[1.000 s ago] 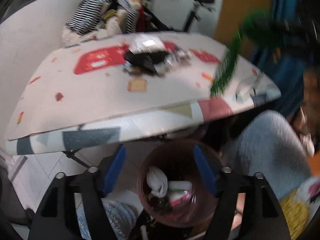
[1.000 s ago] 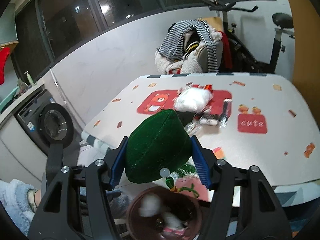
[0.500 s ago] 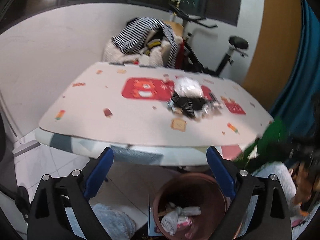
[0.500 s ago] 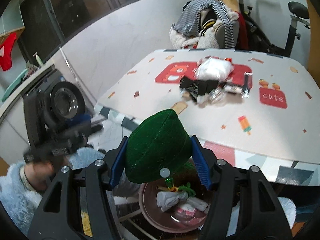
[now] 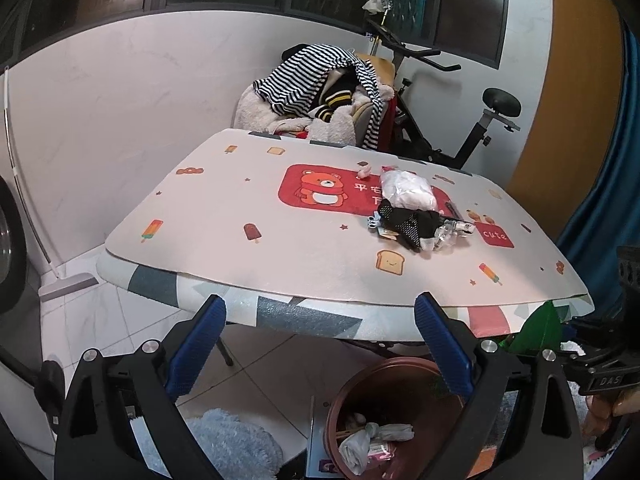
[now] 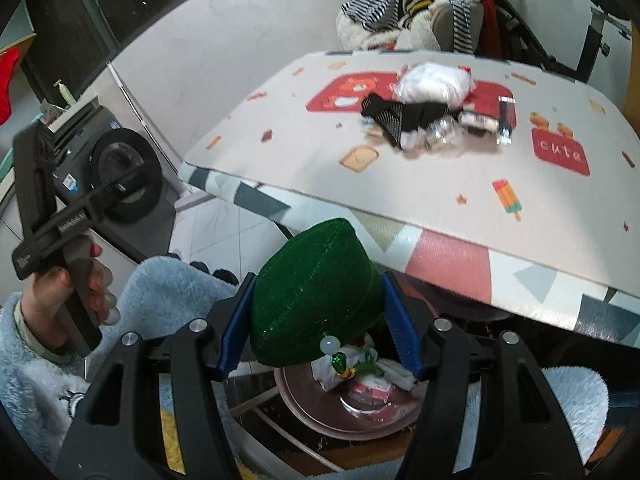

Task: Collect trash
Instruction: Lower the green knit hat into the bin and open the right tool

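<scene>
Several scraps lie in my bin (image 5: 384, 412), green hat (image 6: 316, 296) clamped in my right gripper (image 6: 318, 334) above it, left gripper (image 5: 318, 346) wide and empty, table pile (image 5: 416, 216) remaining

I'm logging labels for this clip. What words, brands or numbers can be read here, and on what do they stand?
"cute": red patch printed on the table cover.
"DAS": black bar of the right gripper, seen from the left wrist view.
Chinese characters on the red bear panel: too small to read.
Labels on the wrappers, washing machine stickers and the other gripper's bar: blurred.
</scene>
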{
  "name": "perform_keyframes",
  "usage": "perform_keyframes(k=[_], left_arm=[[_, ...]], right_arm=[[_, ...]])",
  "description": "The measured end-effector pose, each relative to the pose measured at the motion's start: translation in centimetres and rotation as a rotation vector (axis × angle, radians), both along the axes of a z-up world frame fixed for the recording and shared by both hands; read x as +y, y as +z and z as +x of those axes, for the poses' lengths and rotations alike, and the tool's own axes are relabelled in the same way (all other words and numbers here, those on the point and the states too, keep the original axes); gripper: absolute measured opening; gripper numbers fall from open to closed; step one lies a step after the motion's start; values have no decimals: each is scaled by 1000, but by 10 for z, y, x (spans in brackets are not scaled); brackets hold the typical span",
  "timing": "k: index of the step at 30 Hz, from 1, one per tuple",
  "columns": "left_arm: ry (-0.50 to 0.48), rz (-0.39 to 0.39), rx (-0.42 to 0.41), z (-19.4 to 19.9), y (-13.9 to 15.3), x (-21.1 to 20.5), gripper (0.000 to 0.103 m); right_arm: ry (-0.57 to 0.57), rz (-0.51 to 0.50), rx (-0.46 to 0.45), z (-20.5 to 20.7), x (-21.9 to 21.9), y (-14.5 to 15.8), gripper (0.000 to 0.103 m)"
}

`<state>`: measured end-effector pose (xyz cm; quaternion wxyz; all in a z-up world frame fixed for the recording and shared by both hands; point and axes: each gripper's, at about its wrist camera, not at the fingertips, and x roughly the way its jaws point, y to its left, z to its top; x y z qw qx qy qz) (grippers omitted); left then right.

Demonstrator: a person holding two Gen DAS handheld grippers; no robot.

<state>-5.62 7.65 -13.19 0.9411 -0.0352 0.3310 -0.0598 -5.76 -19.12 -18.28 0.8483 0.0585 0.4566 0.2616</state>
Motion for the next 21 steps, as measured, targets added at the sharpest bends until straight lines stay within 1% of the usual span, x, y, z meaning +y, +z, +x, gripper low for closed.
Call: perform_keyframes(k=[4, 11, 16, 21], left_arm=[[-2, -1, 10, 2, -4, -1, 93], [-6, 23, 14, 1, -7, -4, 93], [-2, 25, 26, 3, -11, -3, 93], [-2, 22, 36, 4, -15, -3, 93]], right_arm=[[-11, -25, 44, 4, -1, -15, 62], [-13, -49, 70, 7, -1, -27, 63], [-20, -66, 104, 12, 0, -38, 63], [-11, -73, 118, 13, 4, -42, 64]])
